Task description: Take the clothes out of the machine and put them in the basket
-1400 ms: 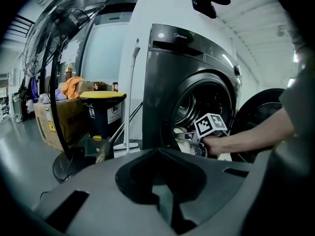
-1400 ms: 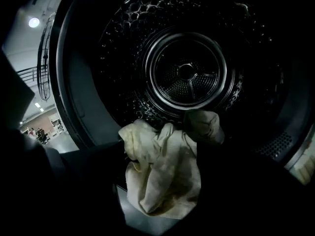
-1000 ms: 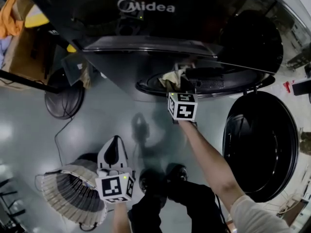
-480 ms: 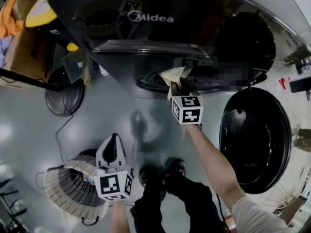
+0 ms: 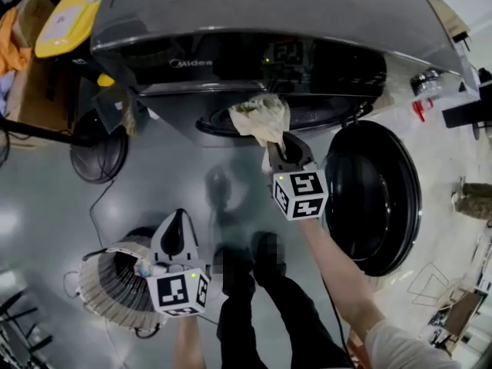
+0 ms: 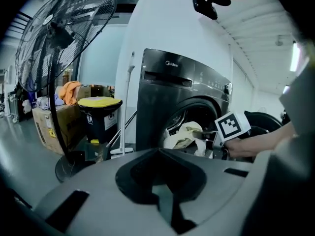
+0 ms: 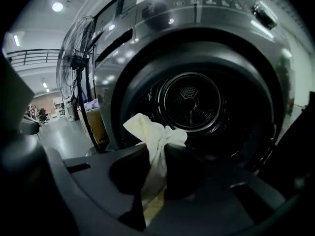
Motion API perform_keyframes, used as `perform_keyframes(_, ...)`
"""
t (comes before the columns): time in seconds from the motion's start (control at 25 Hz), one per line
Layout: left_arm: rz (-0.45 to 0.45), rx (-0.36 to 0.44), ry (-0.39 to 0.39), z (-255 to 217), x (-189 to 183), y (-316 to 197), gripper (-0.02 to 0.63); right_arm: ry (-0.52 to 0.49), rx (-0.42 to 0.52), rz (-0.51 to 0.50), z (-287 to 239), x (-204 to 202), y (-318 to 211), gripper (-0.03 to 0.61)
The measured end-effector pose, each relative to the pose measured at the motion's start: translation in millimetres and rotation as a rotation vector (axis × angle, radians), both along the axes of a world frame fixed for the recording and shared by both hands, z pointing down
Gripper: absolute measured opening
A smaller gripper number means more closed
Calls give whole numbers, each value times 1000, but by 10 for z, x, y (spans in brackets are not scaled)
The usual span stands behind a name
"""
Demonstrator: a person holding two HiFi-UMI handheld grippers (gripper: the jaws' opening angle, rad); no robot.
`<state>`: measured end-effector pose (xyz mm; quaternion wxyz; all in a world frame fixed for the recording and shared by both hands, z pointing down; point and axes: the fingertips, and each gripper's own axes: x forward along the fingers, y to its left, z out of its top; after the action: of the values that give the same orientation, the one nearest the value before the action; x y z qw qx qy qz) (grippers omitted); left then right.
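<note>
The right hand-held gripper [image 5: 286, 154] has just closed on a cream cloth [image 5: 260, 118], which it holds just outside the machine's [image 5: 261, 21] opening. The left hand-held gripper [image 5: 175, 235] is closed and empty; the basket [image 5: 108, 298] is near it.

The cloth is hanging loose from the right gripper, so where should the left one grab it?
Grip the loose bunch of the cloth at the drum mouth, just past the right gripper, which pinches its near end. Probably come from the fan side: the open door and the right arm crowd the other.
</note>
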<state>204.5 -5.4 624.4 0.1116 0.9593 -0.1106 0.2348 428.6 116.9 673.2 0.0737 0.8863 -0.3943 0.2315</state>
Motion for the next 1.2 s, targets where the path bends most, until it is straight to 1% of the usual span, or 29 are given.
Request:
perform_keyframes(0.16,5,3,6,-373,-66,106,17,11,20,-2,-495,-176,192,60)
perform_keyframes(0.28,5,12,14,-653,-108,148,17,46,33,-12,-911,-269,306,60)
perform_keyframes(0.56,-43,21,40,-1426,-209,88,17,91,73,-49,-1968,-484,437,60)
perform_keyframes(0.84,-88,46,94,-2345,-250,128,17,124,139,-54,-3132,-530,664,60)
perform_keyframes(0.92,-97,61,104,-2579,-306,146,17,125,157,-74,-3440,-628,703,60)
perform_keyframes(1.04,-119,71,110,-2869,-447,164,17,137,185,-121,-3907,-879,734,60)
perform_keyframes(1.2,-189,77,118,-3206,-727,99,17,181,200,-229,-4487,-1283,630,60)
